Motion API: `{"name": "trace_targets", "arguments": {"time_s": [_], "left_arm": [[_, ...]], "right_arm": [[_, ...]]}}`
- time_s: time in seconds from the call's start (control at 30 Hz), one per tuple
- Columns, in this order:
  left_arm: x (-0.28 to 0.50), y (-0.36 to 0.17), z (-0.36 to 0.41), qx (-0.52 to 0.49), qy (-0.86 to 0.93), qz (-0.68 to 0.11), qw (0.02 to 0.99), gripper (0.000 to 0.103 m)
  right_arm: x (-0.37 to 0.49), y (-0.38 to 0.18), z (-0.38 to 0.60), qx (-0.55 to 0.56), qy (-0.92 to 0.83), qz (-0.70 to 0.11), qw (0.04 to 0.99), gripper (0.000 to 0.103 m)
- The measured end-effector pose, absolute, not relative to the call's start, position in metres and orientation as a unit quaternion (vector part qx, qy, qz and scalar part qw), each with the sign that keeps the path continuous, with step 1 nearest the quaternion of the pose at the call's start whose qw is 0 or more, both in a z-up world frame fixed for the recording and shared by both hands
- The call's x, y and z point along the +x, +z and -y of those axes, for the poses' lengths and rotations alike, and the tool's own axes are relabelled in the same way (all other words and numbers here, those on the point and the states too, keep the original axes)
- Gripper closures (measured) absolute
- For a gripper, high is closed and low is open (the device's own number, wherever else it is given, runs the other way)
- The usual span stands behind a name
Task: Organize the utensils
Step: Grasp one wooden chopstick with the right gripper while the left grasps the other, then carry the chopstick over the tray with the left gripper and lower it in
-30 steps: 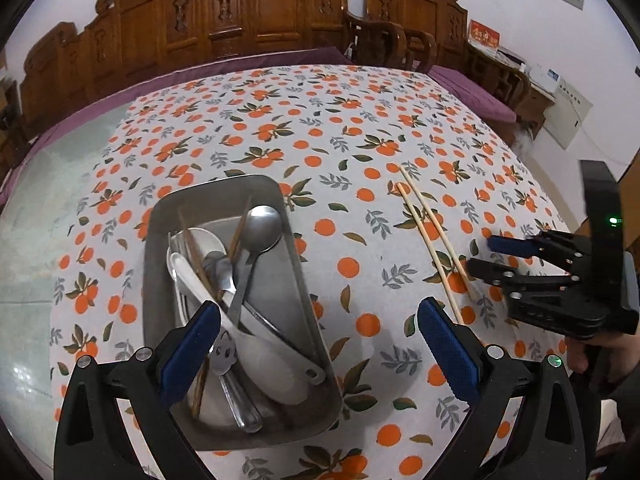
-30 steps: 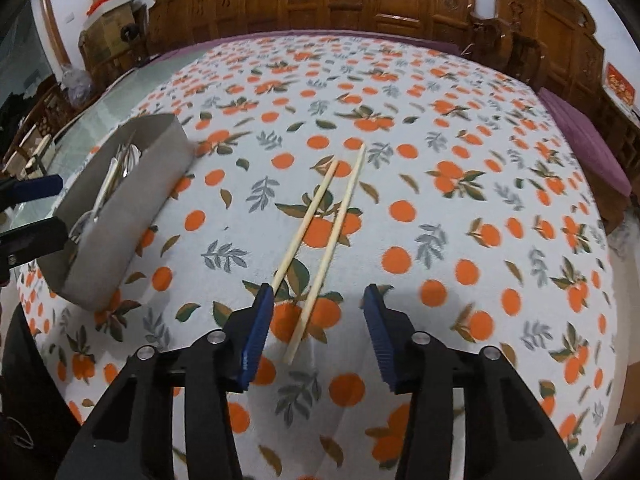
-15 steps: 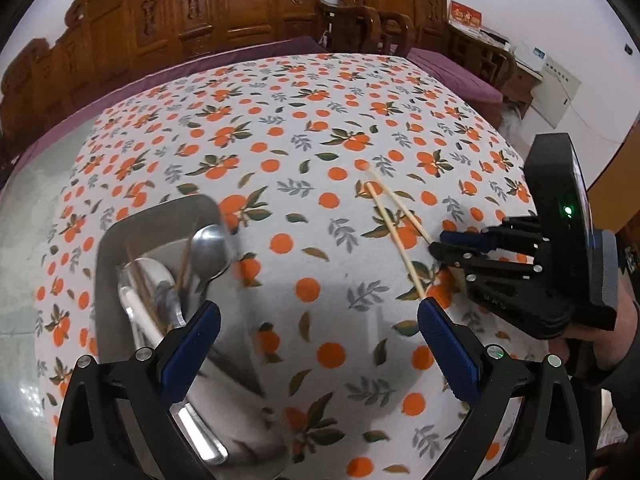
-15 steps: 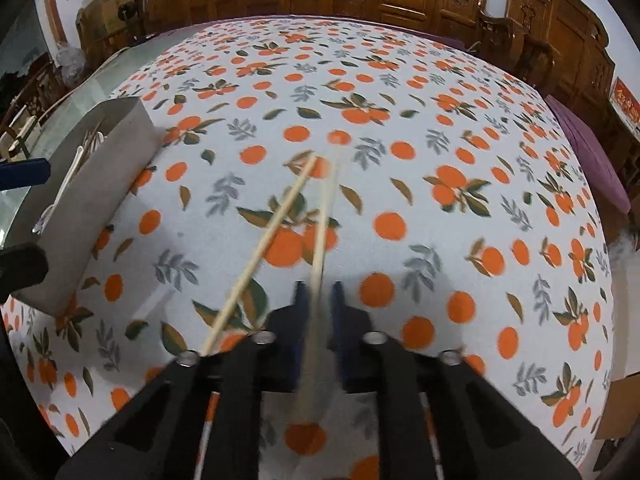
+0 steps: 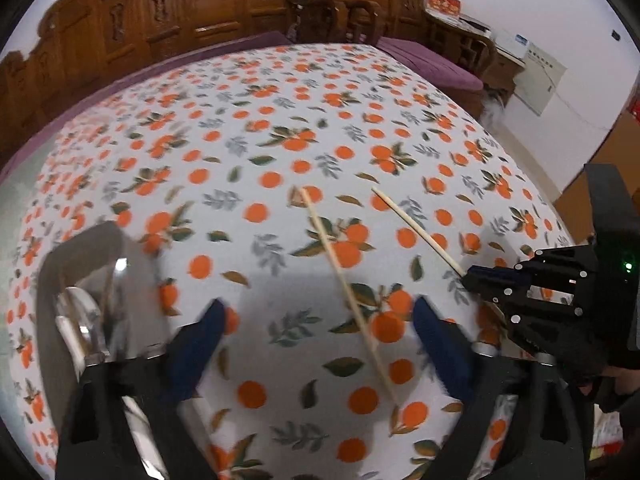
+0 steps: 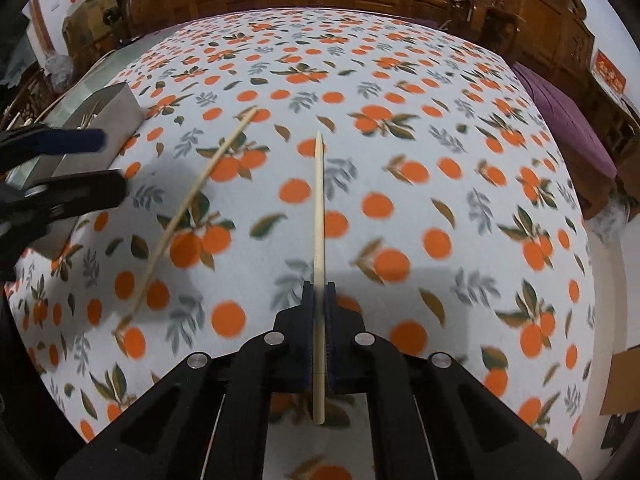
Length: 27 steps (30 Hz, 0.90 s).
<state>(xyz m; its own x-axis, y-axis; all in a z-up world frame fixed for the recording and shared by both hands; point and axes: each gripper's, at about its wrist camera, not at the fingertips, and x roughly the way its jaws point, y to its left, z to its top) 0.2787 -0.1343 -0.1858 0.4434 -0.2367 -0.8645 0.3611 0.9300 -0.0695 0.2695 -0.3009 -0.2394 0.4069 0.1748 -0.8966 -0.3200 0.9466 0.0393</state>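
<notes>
Two chopsticks are in play on the orange-print tablecloth [image 6: 400, 128], and you have one of them. Your right gripper [image 6: 319, 320] is clamped on the held chopstick [image 6: 319, 208], which runs straight out between the blue pads, its tip clear of the cloth and its butt end poking back behind the fingers. The loose chopstick [image 5: 344, 292] lies flat on the tablecloth, to the tray side of the held one and angled away from it.

Your left gripper [image 5: 320, 344] straddles the near part of that loose chopstick; its jaws have just been closing in, yet they stand wide, with the blue pads clear of the stick on both sides. The picture there is blurred.

The metal tray [image 5: 80, 248] sits near the tablecloth's edge, beyond the loose chopstick from your right gripper, with spoons [image 5: 78, 320] and darker sticks inside it.
</notes>
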Motion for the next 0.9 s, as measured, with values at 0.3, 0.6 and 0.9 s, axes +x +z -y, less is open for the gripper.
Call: {"name": "trace_targets", "arguments": {"time_s": [0.3,0.6,0.9], "left_arm": [[0.288,-0.218,0.160,0.069,-0.184,-0.530,0.825,0.061],[0.293,-0.226,0.159,0.071,-0.164,-0.537,0.824,0.097],[0.275,-0.201,0.143,0.063,-0.171,-0.515,0.838,0.099]], "right_arm": [[0.256,-0.240,0.311,-0.065,0.147,-0.523,0.837,0.097],[0.255,-0.240,0.313,-0.058,0.145,-0.523,0.838,0.097],[0.249,-0.226,0.302,-0.054,0.152,-0.509,0.845,0.097]]}}
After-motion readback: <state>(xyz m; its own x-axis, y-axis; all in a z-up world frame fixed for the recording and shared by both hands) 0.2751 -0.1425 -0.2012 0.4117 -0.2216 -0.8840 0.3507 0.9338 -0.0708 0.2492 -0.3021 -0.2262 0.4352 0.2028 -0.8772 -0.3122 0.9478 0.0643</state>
